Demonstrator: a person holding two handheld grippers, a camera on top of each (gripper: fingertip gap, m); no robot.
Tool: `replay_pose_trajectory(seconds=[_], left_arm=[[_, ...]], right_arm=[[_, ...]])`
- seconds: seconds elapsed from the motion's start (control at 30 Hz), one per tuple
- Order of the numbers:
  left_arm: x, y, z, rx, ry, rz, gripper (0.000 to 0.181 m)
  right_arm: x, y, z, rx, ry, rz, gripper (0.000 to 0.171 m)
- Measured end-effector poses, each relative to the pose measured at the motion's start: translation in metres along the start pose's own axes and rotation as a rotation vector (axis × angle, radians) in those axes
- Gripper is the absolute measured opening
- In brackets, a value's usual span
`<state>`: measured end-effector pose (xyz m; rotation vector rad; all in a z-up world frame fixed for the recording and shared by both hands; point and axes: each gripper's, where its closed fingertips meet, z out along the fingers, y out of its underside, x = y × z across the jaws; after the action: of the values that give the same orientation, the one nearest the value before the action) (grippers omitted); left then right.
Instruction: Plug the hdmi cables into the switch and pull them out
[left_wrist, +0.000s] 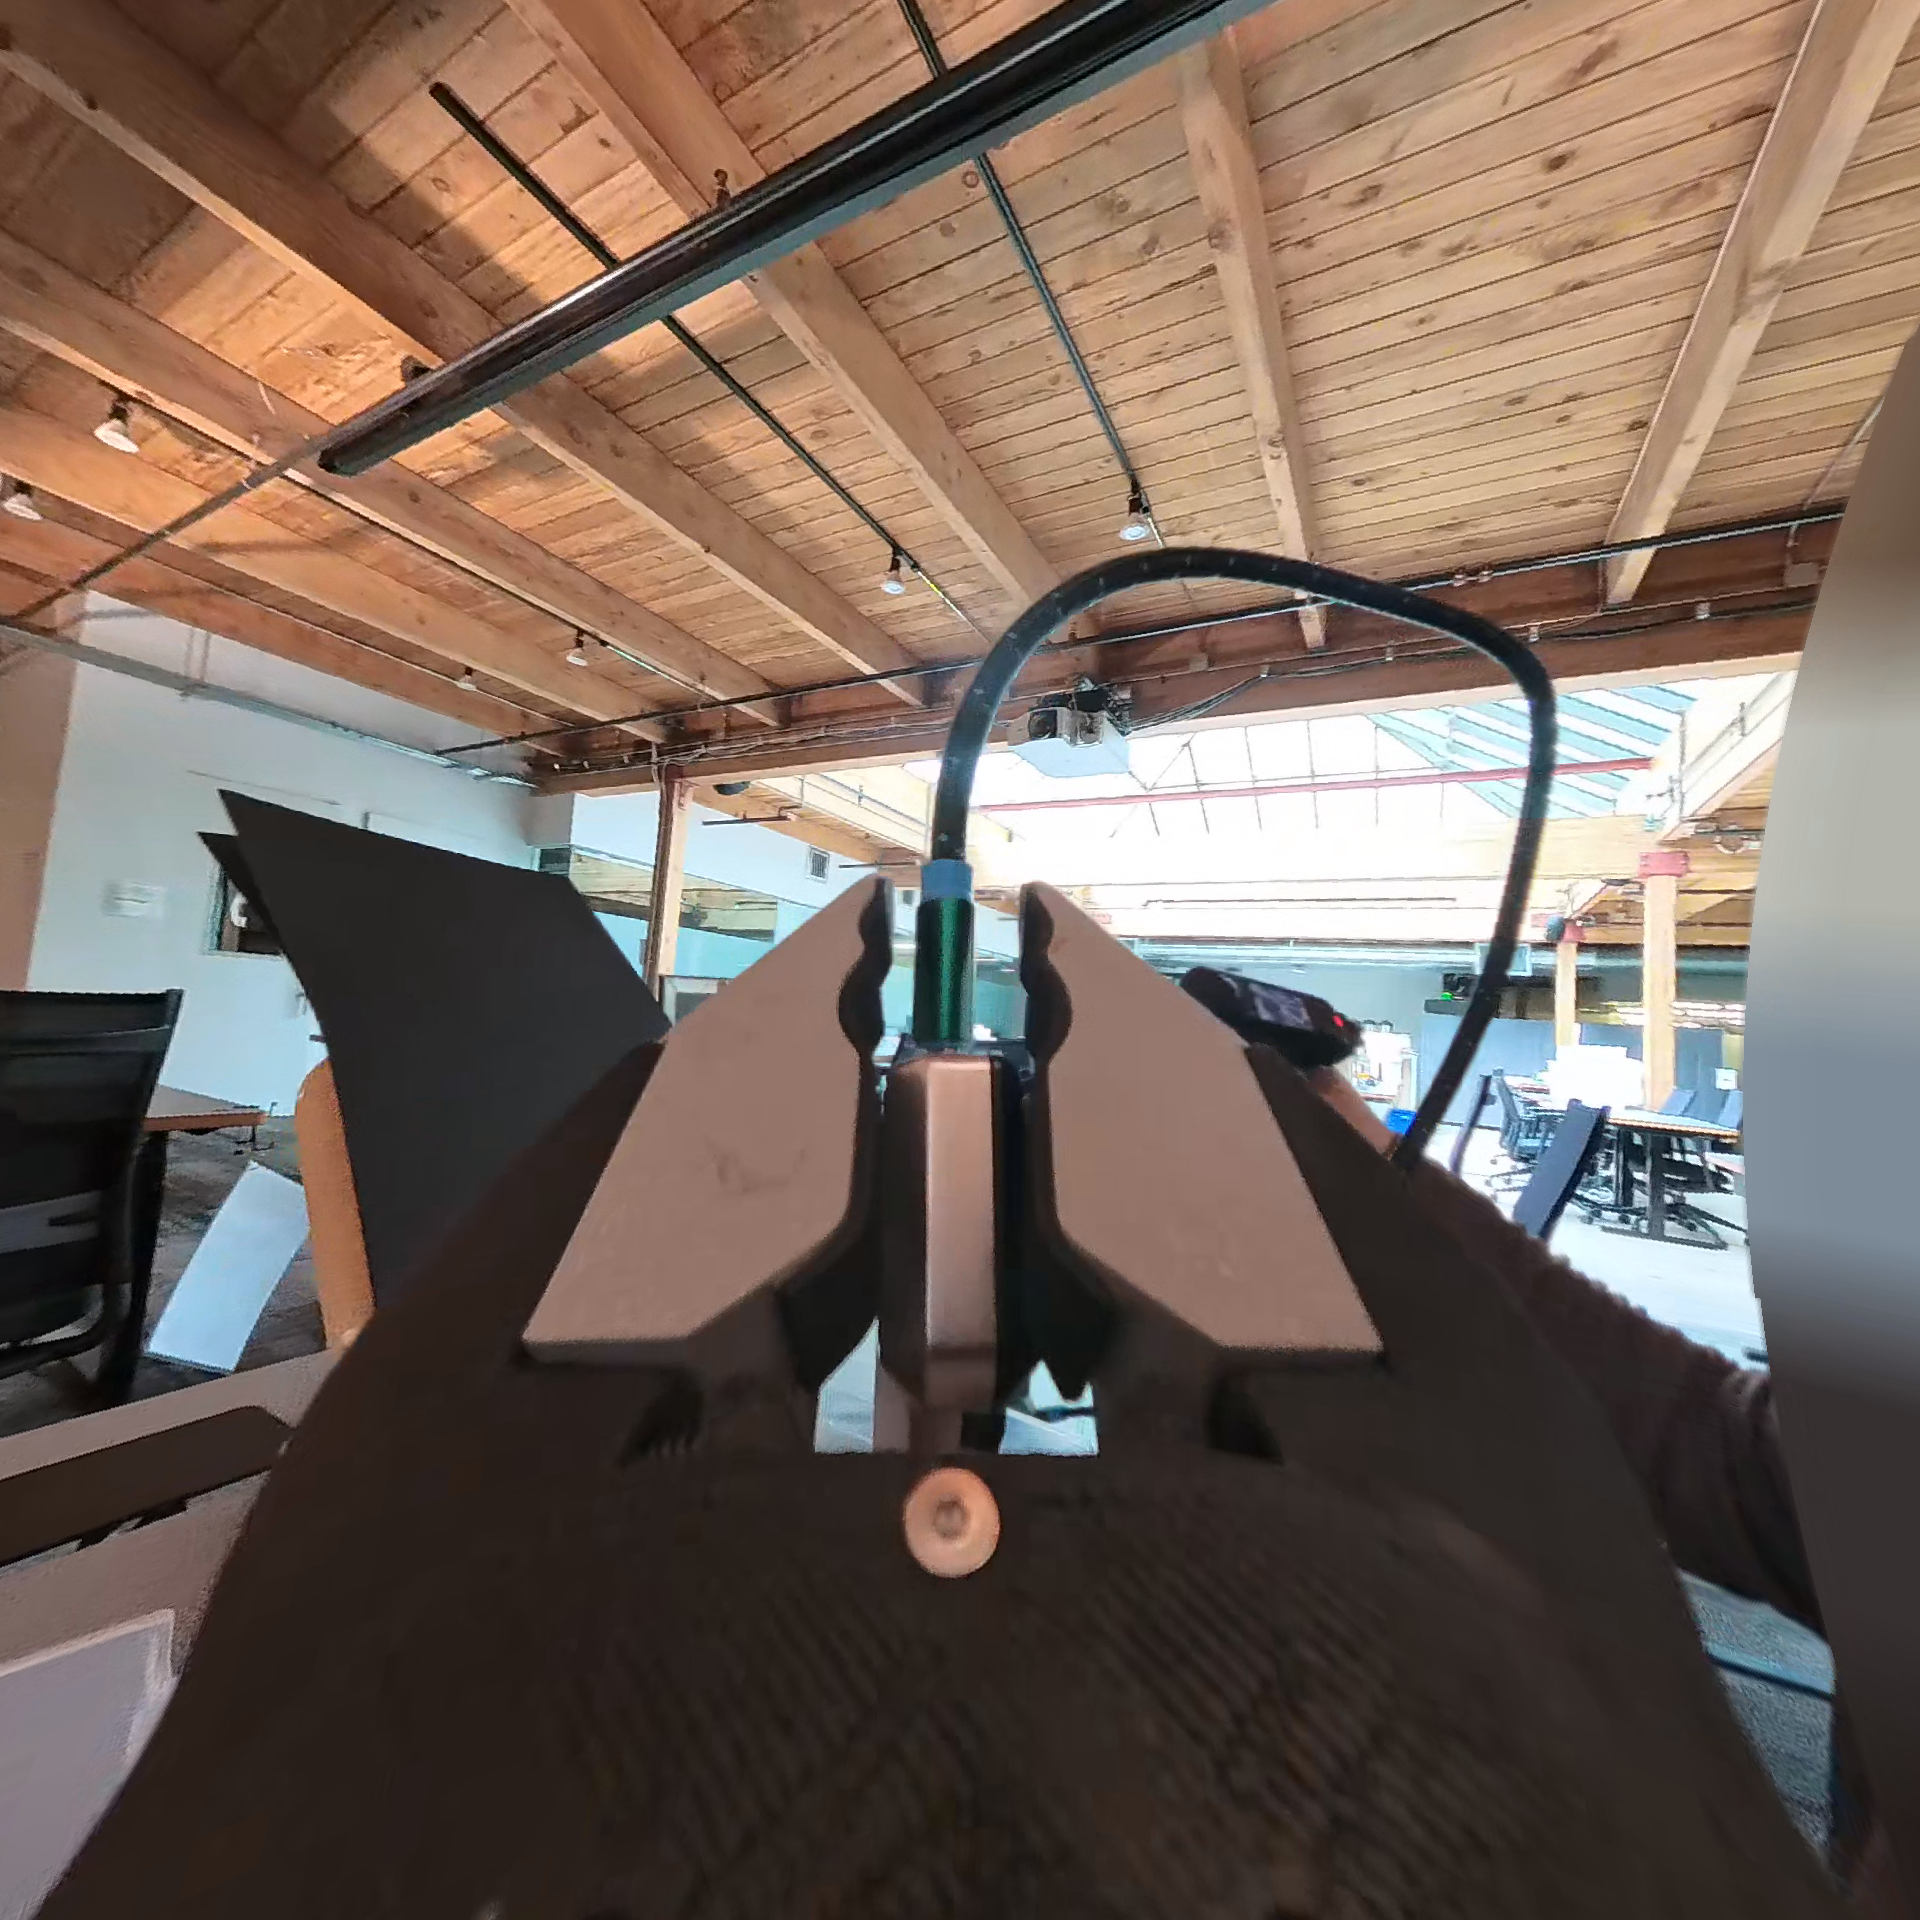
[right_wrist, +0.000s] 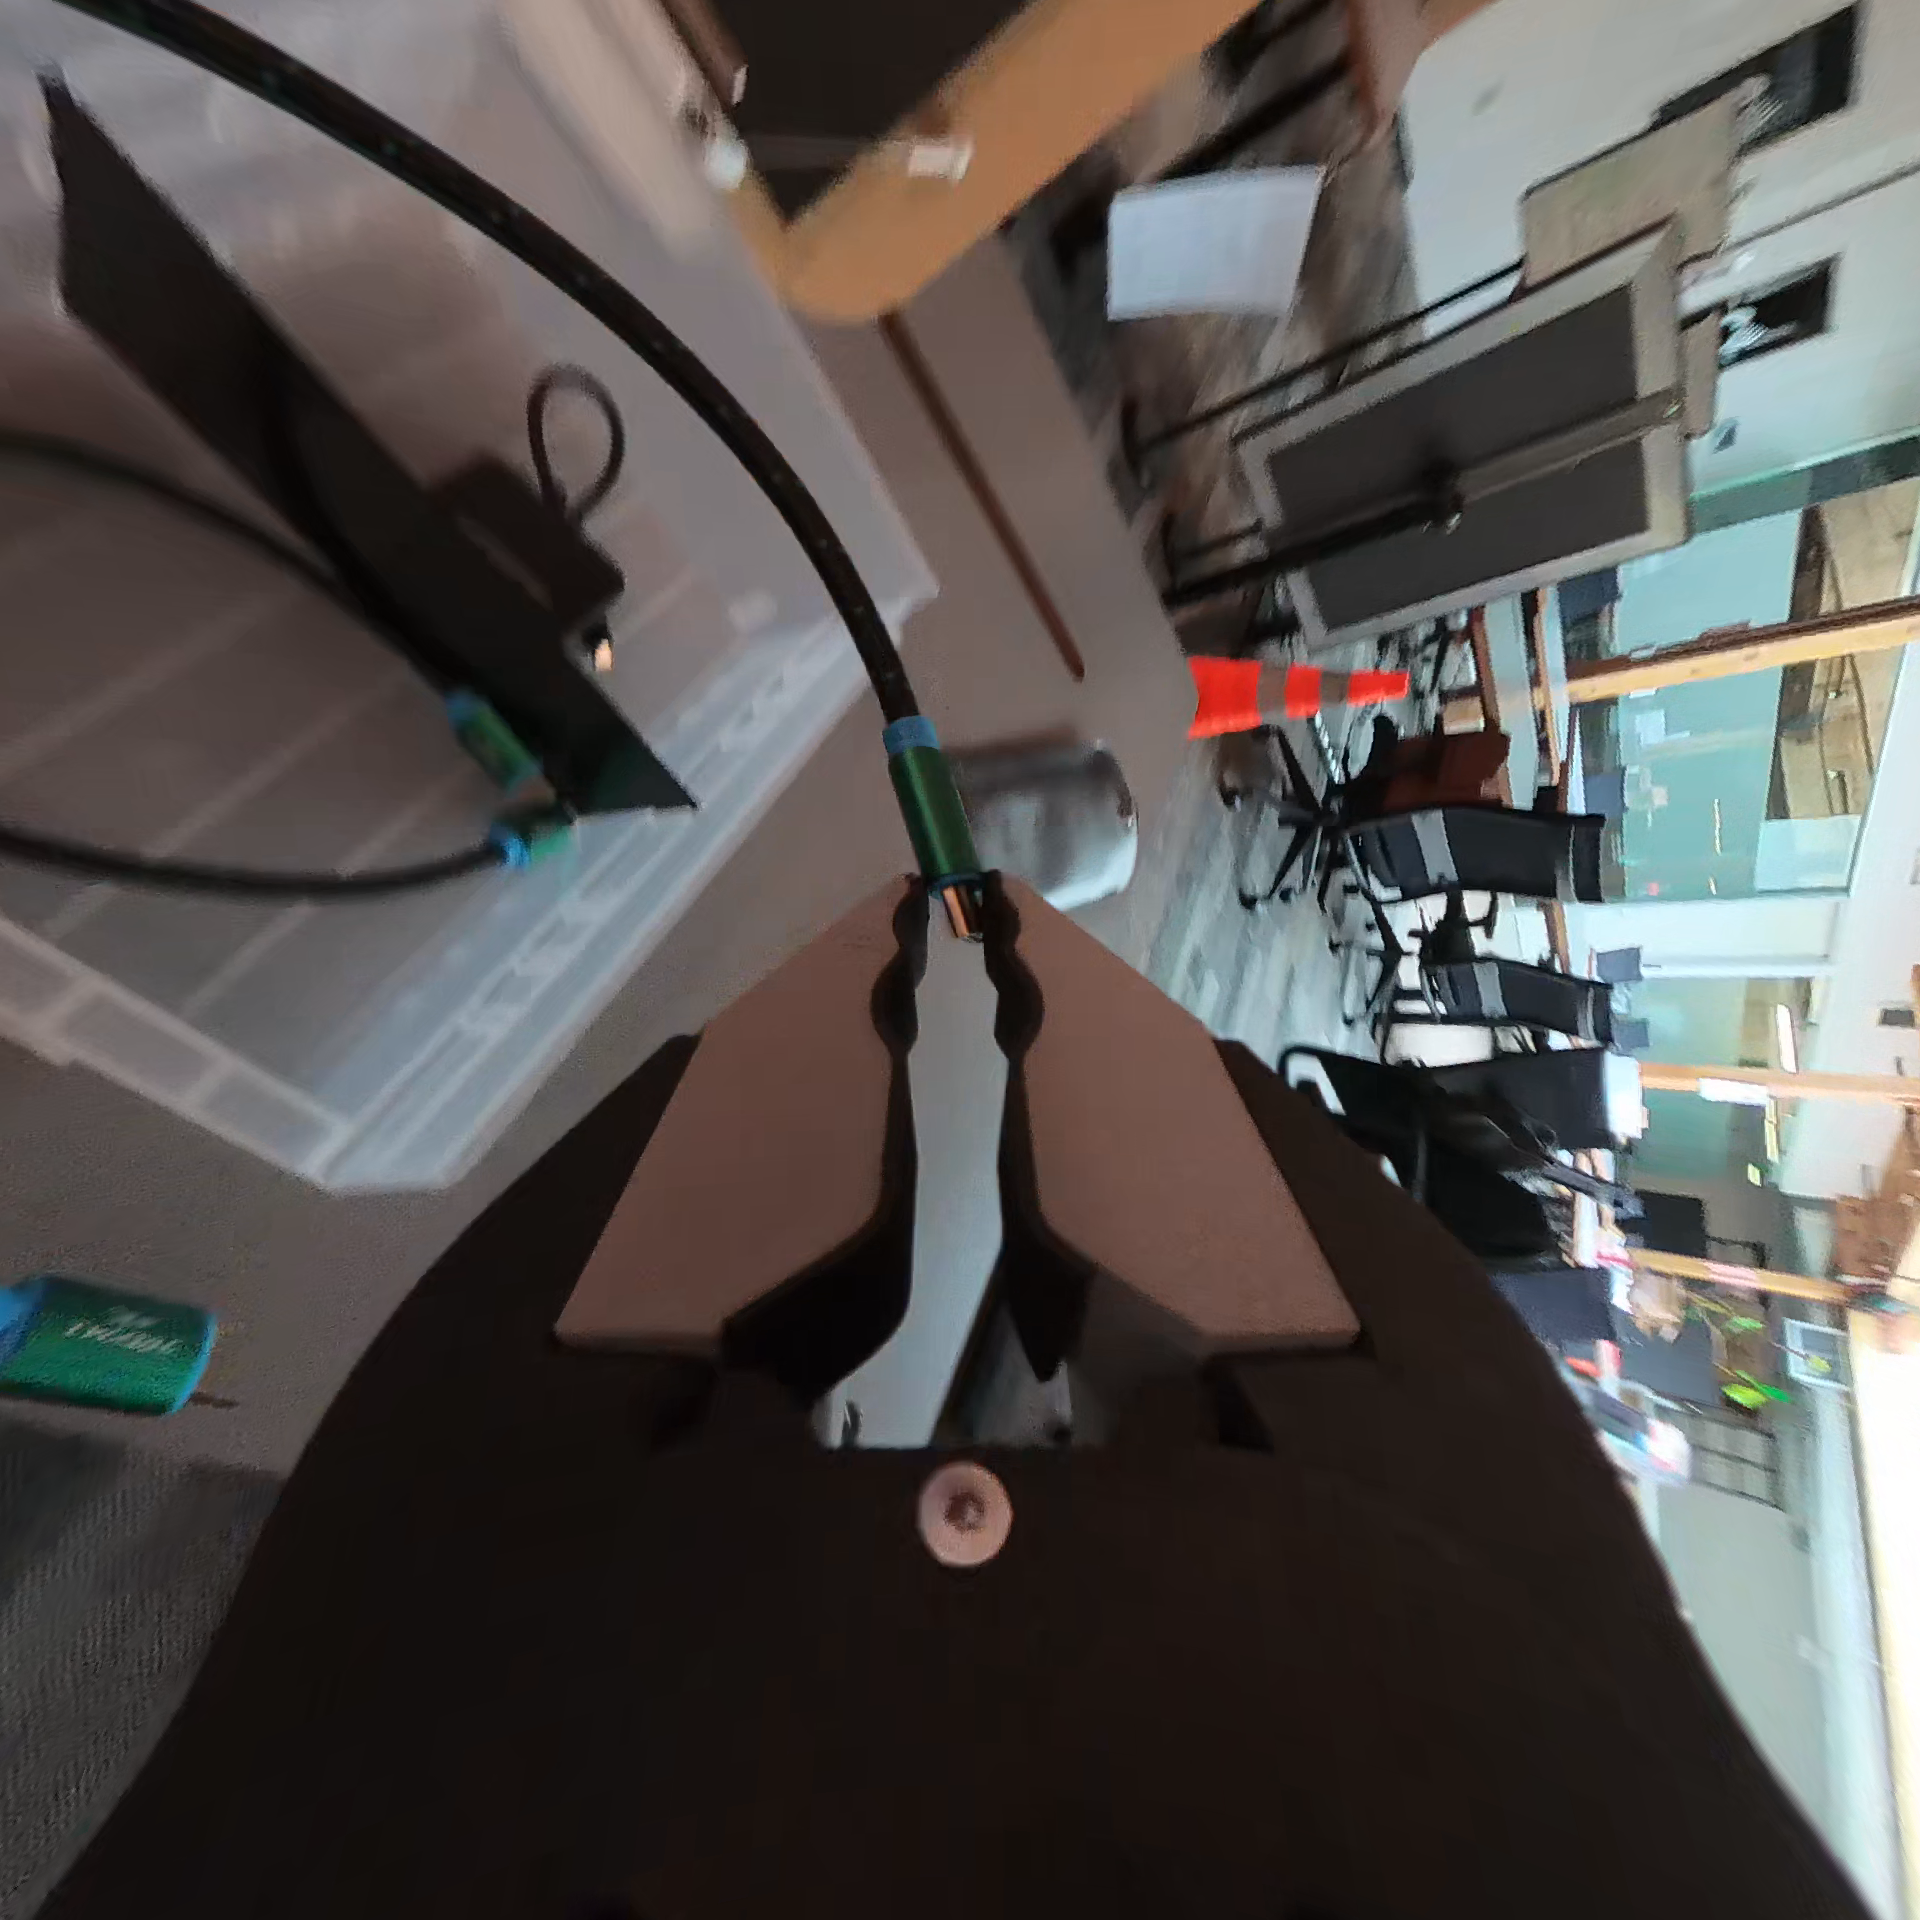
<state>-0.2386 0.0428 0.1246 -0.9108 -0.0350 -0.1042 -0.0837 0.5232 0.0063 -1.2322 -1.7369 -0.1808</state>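
Here, in the left wrist view, the left gripper (left_wrist: 954, 935) points up toward a wooden ceiling. Its jaws are narrowly parted around a pale block with a green HDMI plug (left_wrist: 943, 971) seated in its top; it looks like the switch (left_wrist: 951, 1226) seen edge-on. Whether the pads actually touch it I cannot tell. The plug's black braided cable (left_wrist: 1262, 582) loops up and away to the right. In the right wrist view, which is motion-blurred, the right gripper (right_wrist: 956, 914) pinches the metal tip of another green HDMI plug (right_wrist: 935, 821), unplugged. Left of that plug, a black box (right_wrist: 499, 603) holds two more green plugs (right_wrist: 499, 753). Likely some plugging or pulling remains.
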Motion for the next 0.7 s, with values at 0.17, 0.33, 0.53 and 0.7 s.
replay_pose_trajectory(seconds=[0.17,0.33,0.53,0.7], left_arm=[[0.000,0.003,0.001,-0.017,0.013,-0.019,0.022],[0.011,0.006,0.008,-0.026,0.038,-0.029,0.022],[0.028,0.015,0.018,-0.056,0.071,-0.014,0.022],[0.031,0.031,0.023,-0.094,0.097,-0.046,0.022]], right_arm=[[-0.023,0.032,0.016,-0.317,-0.103,-0.131,0.008],[-0.047,0.049,0.038,-0.680,-0.184,-0.141,0.008],[-0.099,0.034,0.073,-0.769,-0.373,-0.221,0.009],[-0.119,0.043,0.088,-0.790,-0.464,-0.229,0.011]])
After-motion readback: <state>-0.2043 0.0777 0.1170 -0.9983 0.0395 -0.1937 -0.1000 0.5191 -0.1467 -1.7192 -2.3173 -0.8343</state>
